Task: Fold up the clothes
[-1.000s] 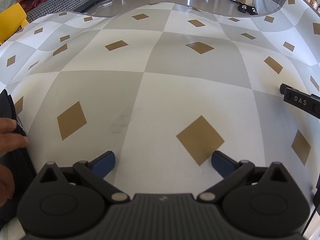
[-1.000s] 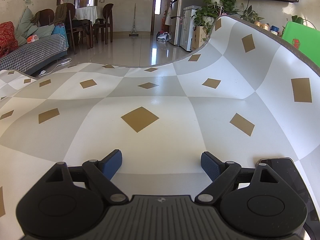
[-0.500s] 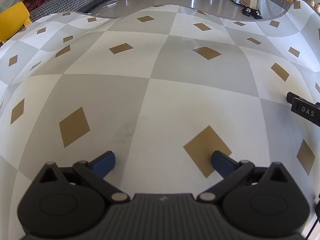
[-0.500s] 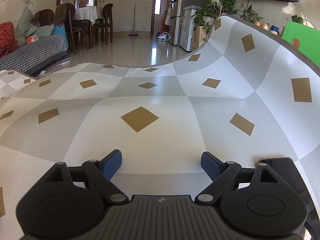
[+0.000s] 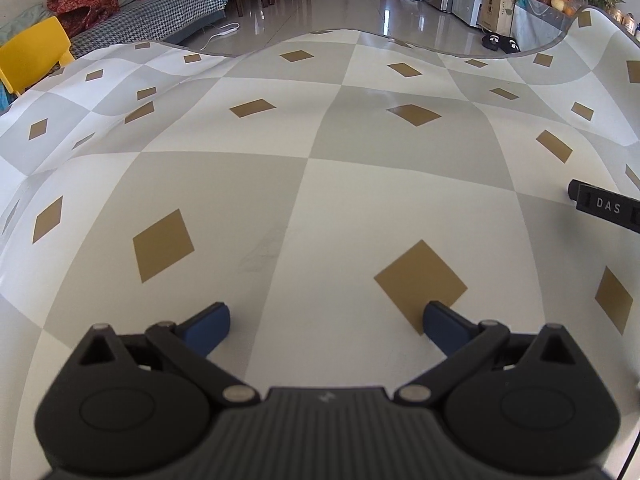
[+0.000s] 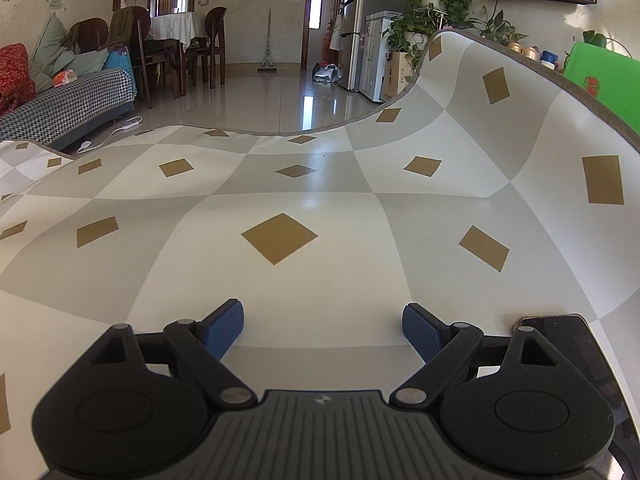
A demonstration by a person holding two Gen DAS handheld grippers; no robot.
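Observation:
No garment shows in either view now. My left gripper (image 5: 326, 322) stands open just above the checked table cover (image 5: 224, 200), its blue fingers wide apart with nothing between them. My right gripper (image 6: 323, 320) is open too and sits low over the same checked cover (image 6: 280, 200), holding nothing. At the right edge of the left wrist view a black bar marked "DAS" (image 5: 604, 205), apparently part of the other gripper, reaches in over the cover.
A dark phone (image 6: 568, 344) lies on the cover beside my right gripper's right finger. Beyond the table's far edge are a yellow chair (image 5: 34, 52), a houndstooth sofa (image 5: 152, 12), a dining table with chairs (image 6: 172, 44) and potted plants (image 6: 436, 4).
A hand and a dark cloth at the left edge of the left wrist view one second ago are gone. The left gripper has tilted up, showing more of the room. The right view is unchanged.

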